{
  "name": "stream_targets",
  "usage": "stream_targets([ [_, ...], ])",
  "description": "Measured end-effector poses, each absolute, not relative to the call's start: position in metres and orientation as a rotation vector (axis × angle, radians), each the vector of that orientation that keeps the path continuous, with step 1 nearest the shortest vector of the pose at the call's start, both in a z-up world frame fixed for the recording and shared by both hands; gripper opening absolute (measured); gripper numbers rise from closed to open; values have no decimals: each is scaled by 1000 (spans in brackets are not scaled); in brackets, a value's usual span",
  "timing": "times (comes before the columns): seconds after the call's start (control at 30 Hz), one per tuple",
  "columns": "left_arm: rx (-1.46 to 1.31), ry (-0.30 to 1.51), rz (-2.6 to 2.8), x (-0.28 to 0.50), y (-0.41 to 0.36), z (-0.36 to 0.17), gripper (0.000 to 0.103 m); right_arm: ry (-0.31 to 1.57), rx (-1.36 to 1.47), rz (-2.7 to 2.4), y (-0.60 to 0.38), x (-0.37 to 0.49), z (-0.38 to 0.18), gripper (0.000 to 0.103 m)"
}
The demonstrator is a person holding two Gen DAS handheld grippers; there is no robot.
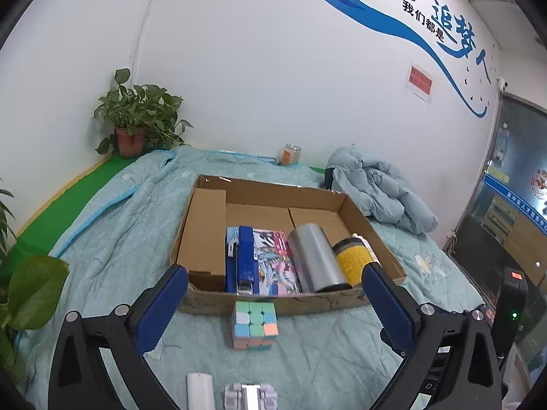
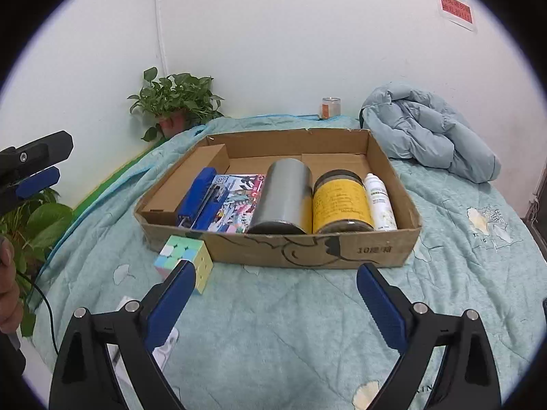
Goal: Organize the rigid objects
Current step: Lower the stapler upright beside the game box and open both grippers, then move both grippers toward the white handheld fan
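nearest to my left gripper lie a white cylinder and a grey block piece on the teal quilt, both still outside the box. my left jaws stand wide apart and hold nothing, and the pastel puzzle cube sits on the quilt between them, just in front of the cardboard box. my right gripper is also spread open and empty, hanging over bare quilt in front of the box wall.

inside the box, along the near side, i see a blue stapler, a colourful booklet, a steel tumbler, a yellow-labelled jar and a white spray bottle, laid side by side. the far half looks free.

i judge the step in hand is picking up the cube. next i need to ease the left gripper forward and down so the pads bracket two flat faces, close squarely, then lift over the near wall. beyond the box are a puffy jacket and a potted plant.
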State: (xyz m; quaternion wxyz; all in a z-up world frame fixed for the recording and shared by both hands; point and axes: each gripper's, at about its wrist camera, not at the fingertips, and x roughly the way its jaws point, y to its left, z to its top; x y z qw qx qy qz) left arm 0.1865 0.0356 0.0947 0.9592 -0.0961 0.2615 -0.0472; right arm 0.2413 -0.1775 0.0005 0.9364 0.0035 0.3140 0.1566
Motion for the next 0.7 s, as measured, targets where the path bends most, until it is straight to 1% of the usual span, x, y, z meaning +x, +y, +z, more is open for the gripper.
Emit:
stream_targets([
  [0.27,-133,592,-93,149,18,81,102,640,-8,353,-181,216,-2,96],
  [0.6,-177,639,-72,122,38,57,102,657,-27,380,-176,197,-11,96],
  [0.7,-211,684,-80,118,51,44,102,671,-23,445,-167,190,-17,96],
])
